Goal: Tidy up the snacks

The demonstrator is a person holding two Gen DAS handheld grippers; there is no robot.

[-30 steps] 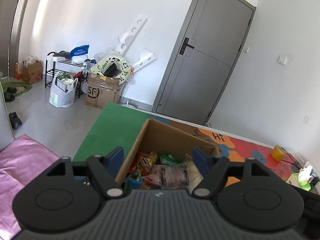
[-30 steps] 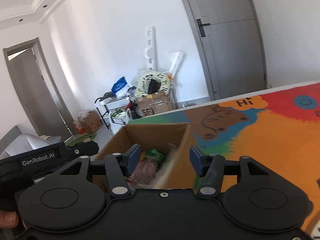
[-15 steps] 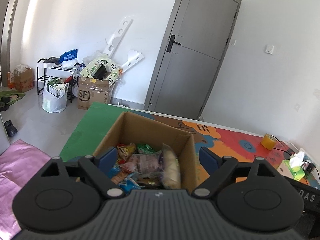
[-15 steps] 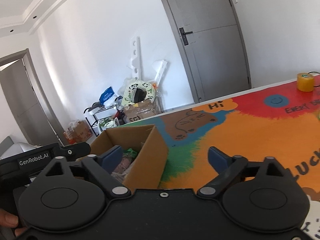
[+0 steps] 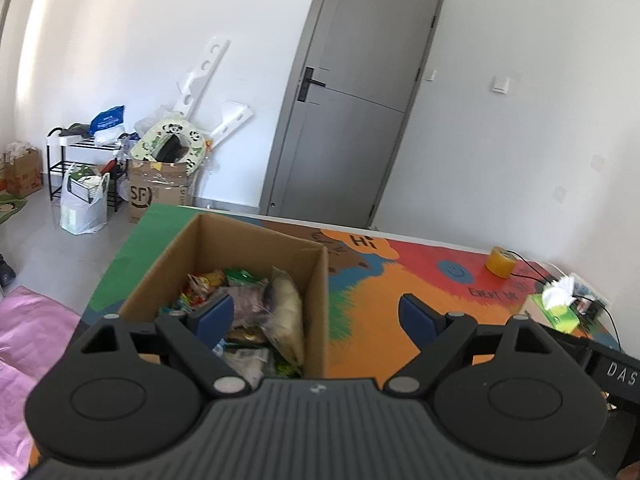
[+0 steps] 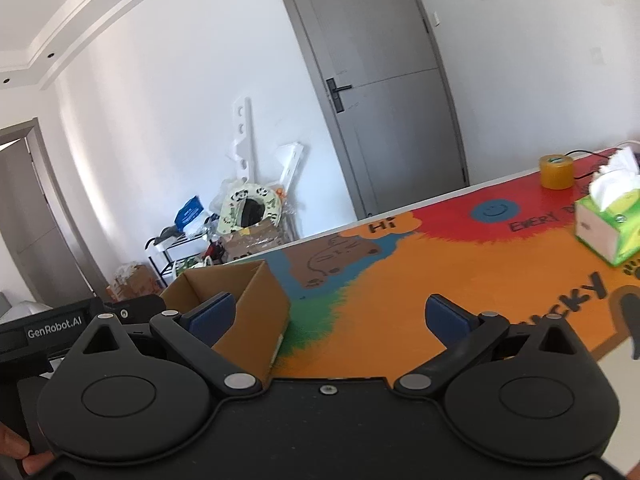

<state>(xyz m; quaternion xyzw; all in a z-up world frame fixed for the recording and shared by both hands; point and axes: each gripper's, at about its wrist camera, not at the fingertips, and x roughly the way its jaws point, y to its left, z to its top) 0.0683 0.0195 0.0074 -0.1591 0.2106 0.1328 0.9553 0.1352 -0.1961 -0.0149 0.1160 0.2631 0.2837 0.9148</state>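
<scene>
My left gripper (image 5: 316, 316) spread, empty | right gripper (image 6: 330, 316) jaws just opened further, nothing between | both hang by the cardboard box (image 5: 320, 280); snacks (image 5: 256, 312) heaped inside it | step: I judge between picks | next: find another packet beyond the box on the colourful mat (image 6: 400, 280).

Open cardboard box (image 5: 256, 264) sits at the left end of the surface (image 5: 376, 320), snack packets (image 5: 260, 312) piled inside. Tape roll (image 5: 501, 261) and tissue box (image 5: 554, 312) stand well apart from it at the right end, tape behind tissues. Behind the surface, door (image 5: 352, 120); left of it, clutter on the floor (image 5: 60, 248).
</scene>
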